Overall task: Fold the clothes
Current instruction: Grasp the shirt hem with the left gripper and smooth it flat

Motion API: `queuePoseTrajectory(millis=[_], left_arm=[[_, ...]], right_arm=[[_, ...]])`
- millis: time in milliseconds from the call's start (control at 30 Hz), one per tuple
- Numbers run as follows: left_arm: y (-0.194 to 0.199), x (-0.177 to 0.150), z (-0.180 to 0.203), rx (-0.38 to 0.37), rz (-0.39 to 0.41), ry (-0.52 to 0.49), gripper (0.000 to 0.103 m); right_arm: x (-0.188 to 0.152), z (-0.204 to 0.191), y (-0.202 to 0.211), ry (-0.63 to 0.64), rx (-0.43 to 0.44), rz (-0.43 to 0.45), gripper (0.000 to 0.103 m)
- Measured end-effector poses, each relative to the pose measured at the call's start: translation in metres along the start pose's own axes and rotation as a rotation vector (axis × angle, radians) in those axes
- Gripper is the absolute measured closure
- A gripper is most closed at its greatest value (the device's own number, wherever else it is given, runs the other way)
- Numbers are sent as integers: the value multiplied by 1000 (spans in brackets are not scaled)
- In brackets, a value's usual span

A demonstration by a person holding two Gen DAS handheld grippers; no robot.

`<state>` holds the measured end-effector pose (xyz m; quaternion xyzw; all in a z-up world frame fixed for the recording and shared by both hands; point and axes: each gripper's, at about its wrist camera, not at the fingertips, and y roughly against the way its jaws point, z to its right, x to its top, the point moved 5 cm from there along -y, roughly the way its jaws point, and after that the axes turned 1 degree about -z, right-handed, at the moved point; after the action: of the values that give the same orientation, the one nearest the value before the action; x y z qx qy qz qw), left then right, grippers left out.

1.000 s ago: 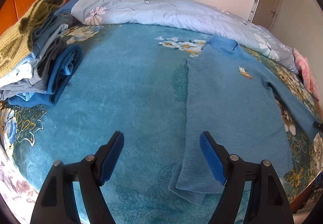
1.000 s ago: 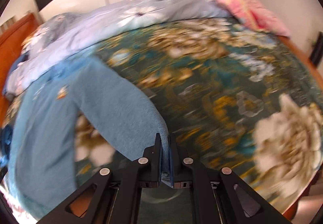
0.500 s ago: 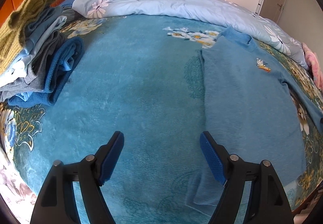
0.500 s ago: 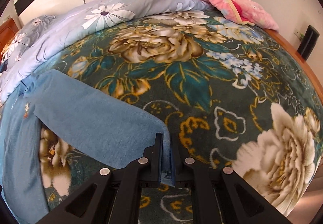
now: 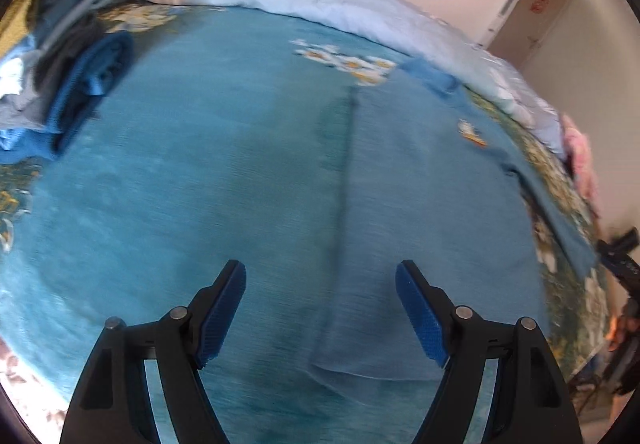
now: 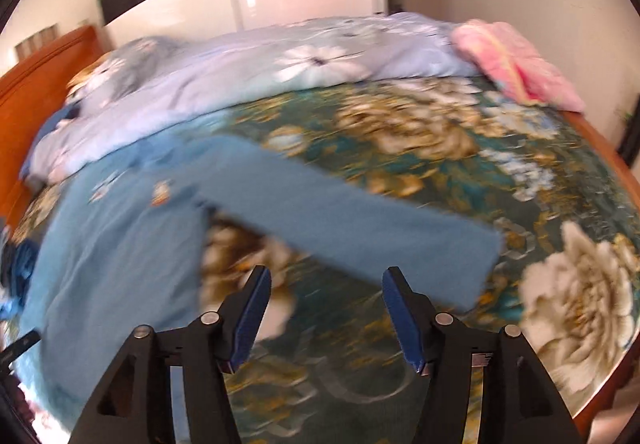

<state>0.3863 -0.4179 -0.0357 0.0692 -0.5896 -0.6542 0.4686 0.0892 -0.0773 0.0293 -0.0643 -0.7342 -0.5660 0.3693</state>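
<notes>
A light blue sweater [image 5: 420,204] with a small chest emblem lies flat on the bed, its left hem corner folded under near the front. Its right sleeve [image 6: 340,220] stretches out flat across the floral blanket. My left gripper [image 5: 320,308] is open and empty, low over the sweater's left edge near the hem. My right gripper [image 6: 326,318] is open and empty, just in front of the sleeve, whose cuff lies to its right. The other gripper also shows at the right edge of the left wrist view [image 5: 618,256].
A pile of folded clothes [image 5: 68,76] sits at the bed's left by the orange headboard [image 6: 36,84]. A pale floral duvet [image 6: 260,72] is bunched along the back. A pink cloth [image 6: 516,64] lies at the far right. The bed's wooden edge [image 6: 600,392] runs at the right.
My right gripper opened and let go of the sleeve cuff, which now lies flat on the blanket. My left gripper moved rightward over the sweater's left edge, staying open.
</notes>
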Motion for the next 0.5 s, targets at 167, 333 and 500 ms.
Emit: queuePoseTrajectory(millis=[167, 333, 500], left_arm=[[-6, -10, 13, -34, -2, -19, 30], [-3, -13, 24, -21, 24, -69, 66], [5, -11, 36, -16, 69, -106, 87]], right_arm=[[-26, -37, -2, -4, 73, -44, 41], [-53, -77, 3, 16, 161, -61, 33], [-81, -113, 4, 52, 229, -72, 16]])
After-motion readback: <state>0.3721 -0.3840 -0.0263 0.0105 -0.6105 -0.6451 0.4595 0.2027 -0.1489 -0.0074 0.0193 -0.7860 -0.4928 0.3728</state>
